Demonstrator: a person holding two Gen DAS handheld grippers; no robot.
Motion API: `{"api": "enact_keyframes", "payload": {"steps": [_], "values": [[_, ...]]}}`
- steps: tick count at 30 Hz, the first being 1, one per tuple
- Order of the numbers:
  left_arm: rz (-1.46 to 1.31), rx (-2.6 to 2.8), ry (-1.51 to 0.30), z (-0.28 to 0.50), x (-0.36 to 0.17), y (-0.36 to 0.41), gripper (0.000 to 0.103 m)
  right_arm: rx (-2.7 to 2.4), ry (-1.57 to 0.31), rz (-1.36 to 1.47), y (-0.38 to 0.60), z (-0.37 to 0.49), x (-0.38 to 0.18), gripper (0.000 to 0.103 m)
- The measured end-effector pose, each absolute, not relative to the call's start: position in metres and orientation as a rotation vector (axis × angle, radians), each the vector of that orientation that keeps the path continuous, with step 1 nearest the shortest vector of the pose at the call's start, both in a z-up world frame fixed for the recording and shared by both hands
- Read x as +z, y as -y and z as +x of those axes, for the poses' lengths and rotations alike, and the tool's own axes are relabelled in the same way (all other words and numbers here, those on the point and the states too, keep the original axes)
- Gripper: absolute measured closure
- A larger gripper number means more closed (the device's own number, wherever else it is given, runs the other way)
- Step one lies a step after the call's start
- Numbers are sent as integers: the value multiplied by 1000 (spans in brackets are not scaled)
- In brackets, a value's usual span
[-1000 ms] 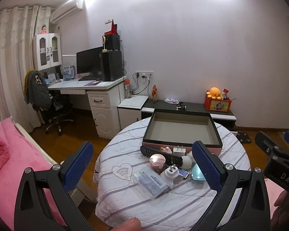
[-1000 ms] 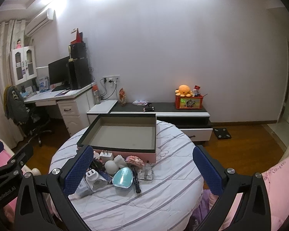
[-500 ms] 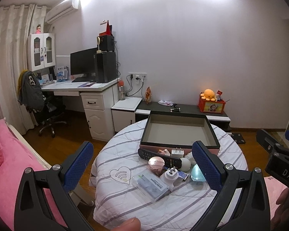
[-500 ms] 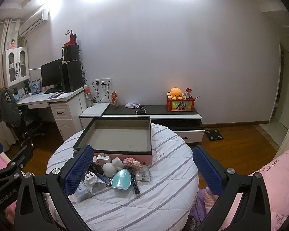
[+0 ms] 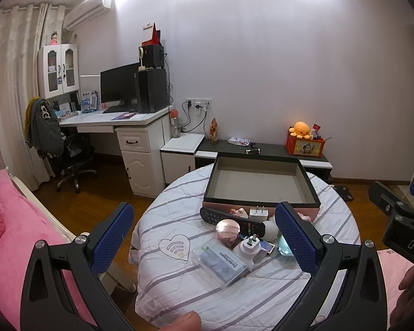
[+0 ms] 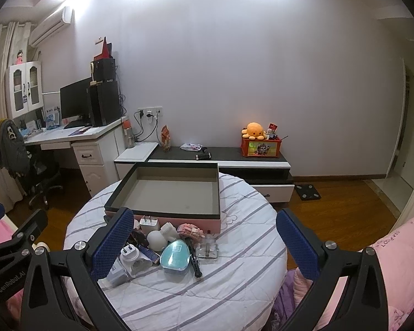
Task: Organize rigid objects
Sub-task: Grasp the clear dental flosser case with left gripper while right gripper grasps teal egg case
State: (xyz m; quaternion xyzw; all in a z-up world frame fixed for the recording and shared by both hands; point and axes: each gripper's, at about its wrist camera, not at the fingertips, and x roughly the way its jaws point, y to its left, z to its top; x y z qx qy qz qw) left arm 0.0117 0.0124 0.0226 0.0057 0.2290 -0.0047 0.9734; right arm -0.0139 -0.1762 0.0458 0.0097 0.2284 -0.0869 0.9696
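An empty open box (image 5: pixel 259 182) with black rim and pink sides sits at the far side of a round striped table (image 5: pixel 179 289); it also shows in the right wrist view (image 6: pixel 168 190). In front of it lies a pile: a black remote (image 5: pixel 229 218), a pink round jar (image 5: pixel 227 230), white plug adapters (image 5: pixel 248 248), a clear dental floss case (image 5: pixel 220 260), a white ball (image 6: pixel 156 238), a teal heart-shaped case (image 6: pixel 175 256), a black pen (image 6: pixel 194 258). My left gripper (image 5: pixel 204 240) and right gripper (image 6: pixel 204 245) are open, empty, held above the table's near side.
A white desk with monitor (image 5: pixel 118 88) and office chair (image 5: pixel 71 154) stands at the left. A low TV cabinet (image 6: pixel 234 160) with an orange plush octopus (image 6: pixel 254 131) is behind the table. Pink bedding (image 5: pixel 2 220) lies at both lower sides.
Both grippers have drifted back and slightly up, so the table and pile sit a little smaller and lower. Jaws stay open. Nothing on the table has moved.
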Motion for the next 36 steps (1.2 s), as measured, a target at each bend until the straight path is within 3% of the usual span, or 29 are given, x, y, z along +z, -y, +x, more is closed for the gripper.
{"api": "enact_keyframes", "payload": {"steps": [28,36], "values": [[12,-56,-749,89,-127,-16,0,-74,-828,39,193,77,-100,0],[-49,-22,-777,114,-144,-17,0,-29,-855,26,180,95,-113,10]]}}
